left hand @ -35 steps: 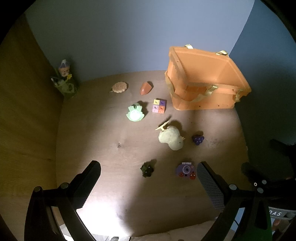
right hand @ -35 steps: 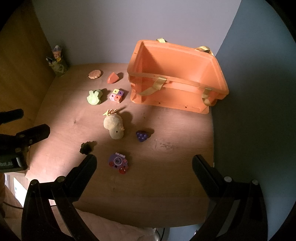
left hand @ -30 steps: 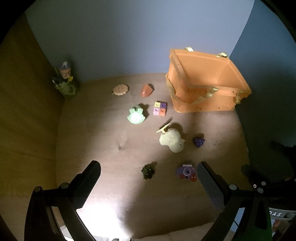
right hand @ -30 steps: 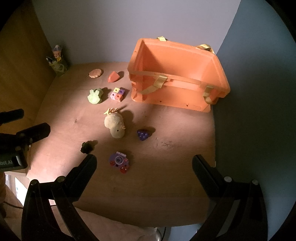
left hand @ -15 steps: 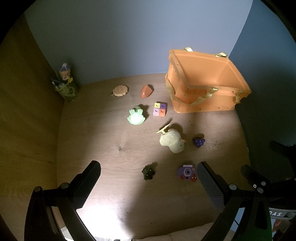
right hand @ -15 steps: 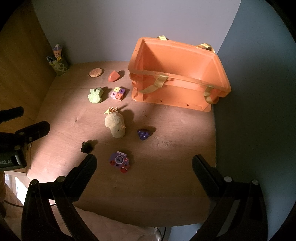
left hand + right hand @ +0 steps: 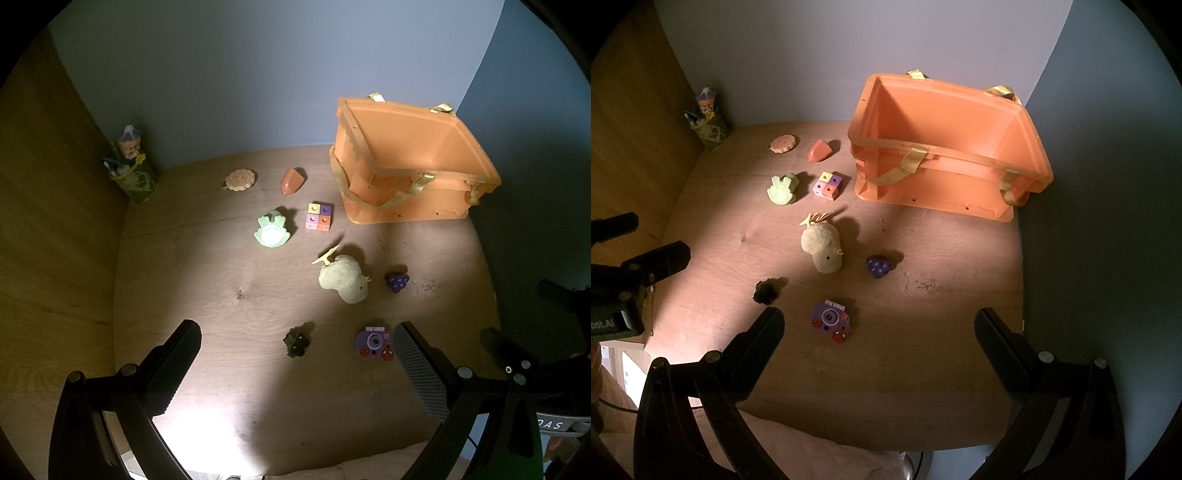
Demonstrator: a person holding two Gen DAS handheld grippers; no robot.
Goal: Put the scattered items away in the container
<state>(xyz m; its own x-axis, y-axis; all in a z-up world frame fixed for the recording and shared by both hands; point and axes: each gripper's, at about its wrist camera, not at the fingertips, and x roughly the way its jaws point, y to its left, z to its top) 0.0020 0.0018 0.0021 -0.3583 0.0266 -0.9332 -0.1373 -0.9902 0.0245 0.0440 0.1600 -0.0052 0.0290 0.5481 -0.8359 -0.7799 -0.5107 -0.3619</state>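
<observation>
Two letters, "AS", on the right claw (image 7: 554, 424) label.

The plastic storage box (image 7: 945, 147) is orange with yellow clasps. A four-square block (image 7: 827, 185) shows yellow, purple, pink and orange. The toy camera (image 7: 832, 320) is purple, the frog figure (image 7: 272, 231) pale green.
</observation>
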